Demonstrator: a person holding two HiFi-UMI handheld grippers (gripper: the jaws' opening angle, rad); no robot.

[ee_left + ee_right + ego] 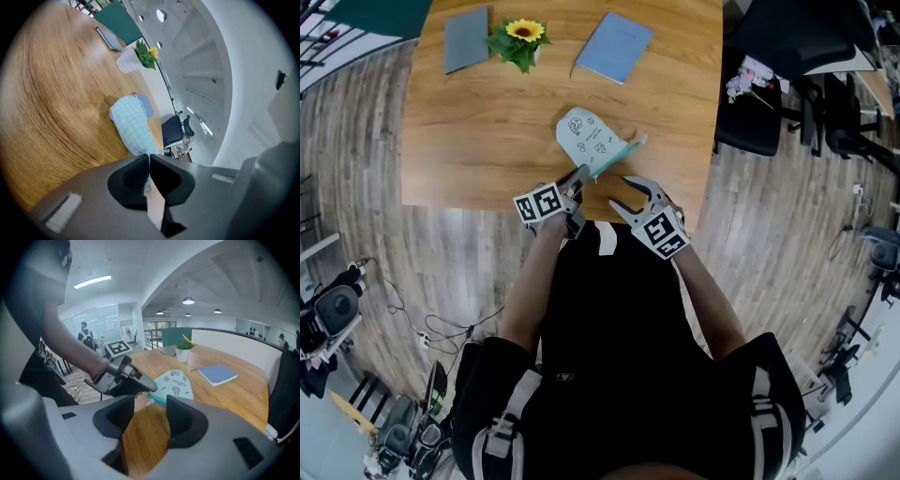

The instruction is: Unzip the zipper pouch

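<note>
One soft cloth pouch (586,139), woodgrain table (478,141)

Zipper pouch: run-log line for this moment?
zipper pouch: on table, near end raised | left gripper: shut on zipper pouch | right gripper: open, empty

Bright even indoor light from ceiling lamps (188,301); soft shadows; strong fisheye bending, dark vignette corners.

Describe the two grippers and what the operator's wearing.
The left gripper and right gripper match: grey bodies, two-jaw claws with black pads, each carrying a white cube with black square markers. No cables show. The person wears a black short-sleeved top with white stripes.
</note>
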